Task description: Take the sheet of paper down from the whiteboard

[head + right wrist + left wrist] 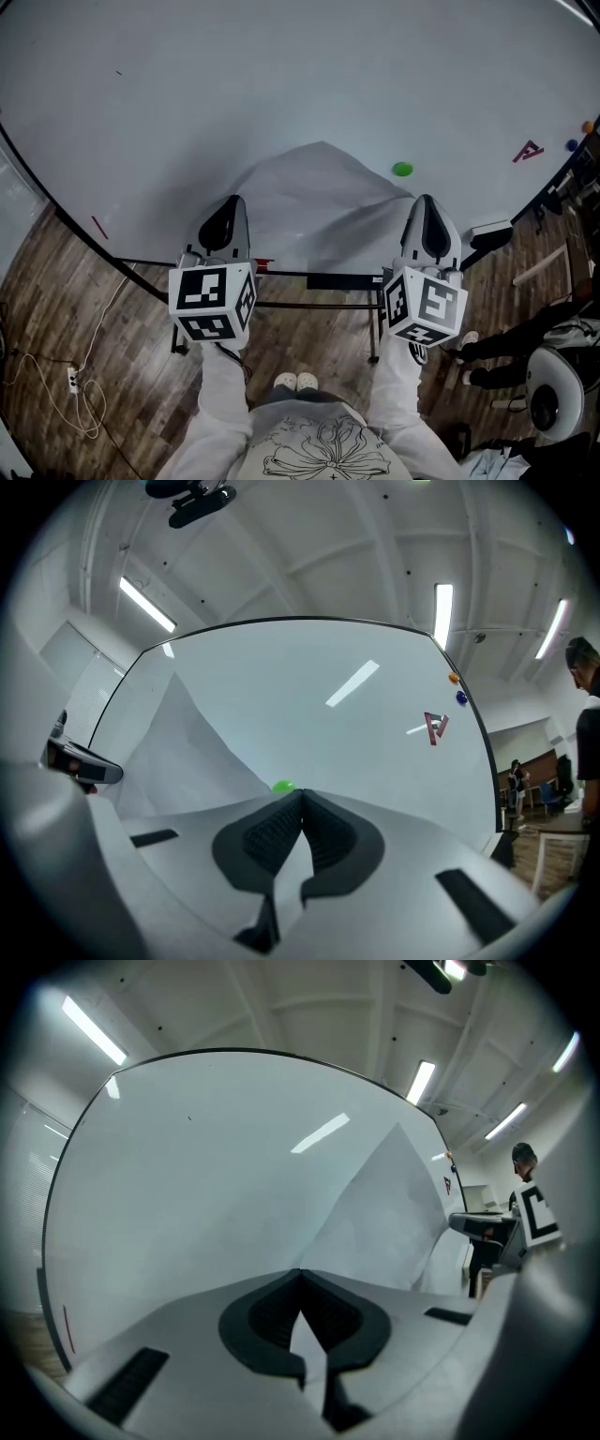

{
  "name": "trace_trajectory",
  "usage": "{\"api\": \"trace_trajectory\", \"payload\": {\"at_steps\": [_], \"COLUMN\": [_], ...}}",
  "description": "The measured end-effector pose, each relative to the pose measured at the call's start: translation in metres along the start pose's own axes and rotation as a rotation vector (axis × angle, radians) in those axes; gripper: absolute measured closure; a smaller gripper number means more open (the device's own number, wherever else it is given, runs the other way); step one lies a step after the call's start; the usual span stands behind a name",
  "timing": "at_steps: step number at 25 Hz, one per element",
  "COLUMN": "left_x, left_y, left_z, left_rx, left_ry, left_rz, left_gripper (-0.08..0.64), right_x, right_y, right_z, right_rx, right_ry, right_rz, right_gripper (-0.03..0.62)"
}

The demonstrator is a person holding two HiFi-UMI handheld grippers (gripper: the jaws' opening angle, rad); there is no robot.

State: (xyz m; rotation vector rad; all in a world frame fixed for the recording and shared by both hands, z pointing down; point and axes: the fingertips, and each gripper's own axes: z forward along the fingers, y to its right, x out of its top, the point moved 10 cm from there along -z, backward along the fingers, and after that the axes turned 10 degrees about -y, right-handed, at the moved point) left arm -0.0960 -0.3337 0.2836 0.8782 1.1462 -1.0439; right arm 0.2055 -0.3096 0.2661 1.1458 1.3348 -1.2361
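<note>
White on white, with a few bright spots.
My left gripper [235,200] and right gripper [425,198] are pale grey with black pads and black-and-white square-marked cubes. The sheet of paper [319,202] is white on the white whiteboard [281,75]; the magnet [402,170] is green, the mark [528,151] red. The floor [84,309] is brown wood grain.

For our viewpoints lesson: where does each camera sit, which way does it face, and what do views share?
Head view: on the person's head, facing steeply down at the whiteboard; sleeves, shoes, left gripper and right gripper show.
Left gripper view: rides the left gripper, facing the whiteboard; its fingers pinch the sheet of paper.
Right gripper view: likewise on the right gripper, fingers pinching the sheet.
Head and right views share the green magnet.
</note>
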Motion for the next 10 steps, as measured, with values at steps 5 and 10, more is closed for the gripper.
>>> {"api": "trace_trajectory", "payload": {"at_steps": [5,10], "left_x": [-0.0003,0.0008], "left_y": [0.0007,0.0011], "left_z": [-0.0016,0.0000], "left_rx": [0.004,0.004], "left_ry": [-0.001,-0.001], "left_rz": [0.002,-0.001], "left_gripper": [0.557,0.557], "right_x": [-0.0015,-0.0016], "right_y": [0.0006,0.0018], "right_z": [-0.0004,0.0012], "right_rx": [0.000,0.003], "right_ry": [-0.004,-0.012], "right_rz": [0.006,0.006], "right_gripper": [0.589,0.589]}}
